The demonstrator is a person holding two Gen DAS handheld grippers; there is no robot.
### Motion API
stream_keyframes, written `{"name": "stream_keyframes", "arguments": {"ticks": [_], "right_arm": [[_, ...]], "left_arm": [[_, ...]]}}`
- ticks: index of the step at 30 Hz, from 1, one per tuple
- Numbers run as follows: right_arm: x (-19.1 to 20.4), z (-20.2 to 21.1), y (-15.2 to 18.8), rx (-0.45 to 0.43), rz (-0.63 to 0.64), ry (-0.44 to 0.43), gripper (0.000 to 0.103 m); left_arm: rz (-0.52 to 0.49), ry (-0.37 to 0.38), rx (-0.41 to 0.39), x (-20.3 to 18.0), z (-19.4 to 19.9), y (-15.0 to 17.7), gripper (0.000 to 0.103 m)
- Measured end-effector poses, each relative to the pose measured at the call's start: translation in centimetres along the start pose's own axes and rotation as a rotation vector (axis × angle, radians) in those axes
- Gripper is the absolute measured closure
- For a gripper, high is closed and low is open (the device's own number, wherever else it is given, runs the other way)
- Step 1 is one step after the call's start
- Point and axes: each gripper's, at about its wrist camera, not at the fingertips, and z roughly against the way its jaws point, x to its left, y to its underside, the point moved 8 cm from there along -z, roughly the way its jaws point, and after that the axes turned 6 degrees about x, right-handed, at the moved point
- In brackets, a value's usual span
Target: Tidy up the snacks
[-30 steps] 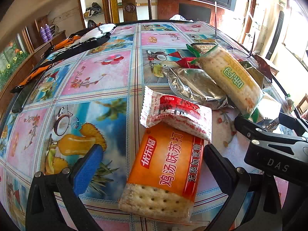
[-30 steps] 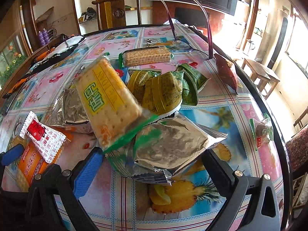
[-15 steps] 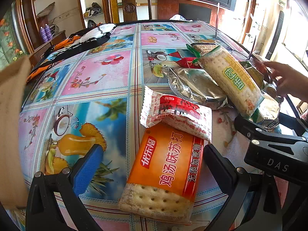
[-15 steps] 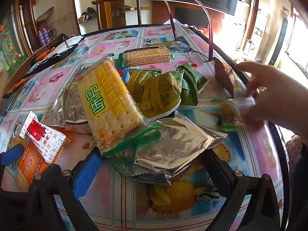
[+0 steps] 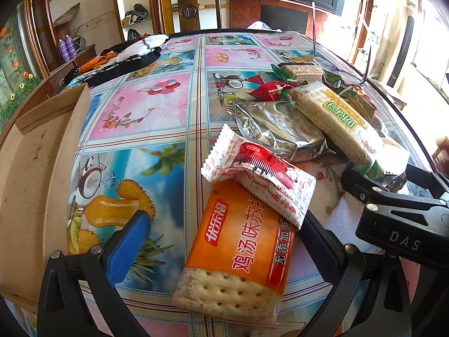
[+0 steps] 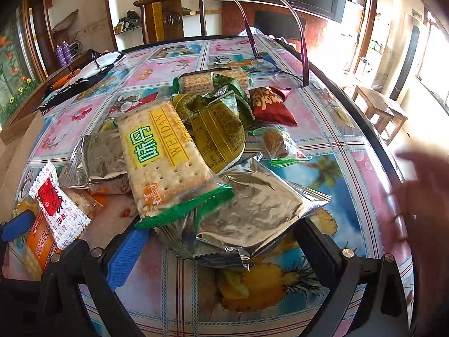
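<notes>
We've got the orange cracker pack flat on the table, between the spread, empty fingers of our left gripper, with the white-red sachet overlapping its far end. Our right gripper gapes around the silver pouch. Risk: closing left drags that sachet along, or topples the heap.

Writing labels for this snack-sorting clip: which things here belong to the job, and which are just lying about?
Job:
- orange cracker pack
- red-and-white packet
- WEIDAN crackers
- silver pouches
- green wrapped snacks
- red pouch
- wooden box

Lying about:
- eyeglasses
- black-and-white cloth
- chair
</notes>
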Motion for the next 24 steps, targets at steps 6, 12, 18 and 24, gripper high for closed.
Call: {"name": "stream_keyframes", "arguments": {"ticks": [6,12,18,24], "right_arm": [[0.0,0.0,0.0,0.000,0.000,0.000,0.001],[0.1,0.0,0.0,0.003,0.006,0.010,0.001],[0.1,0.0,0.1,0.003,0.007,0.011,0.001],[0.2,0.0,0.0,0.003,0.006,0.011,0.001]], "left_arm": [[0.000,0.000,0.000,0.0,0.0,0.0,0.000],[-0.013,0.010,0.000,-0.5,0.2,-0.1,0.000],[-0.027,0.017,0.001,-0.6,0.2,-0.2,0.000],[-0.040,0.022,0.001,-1.6,0.3,-0.2,0.000]]}}
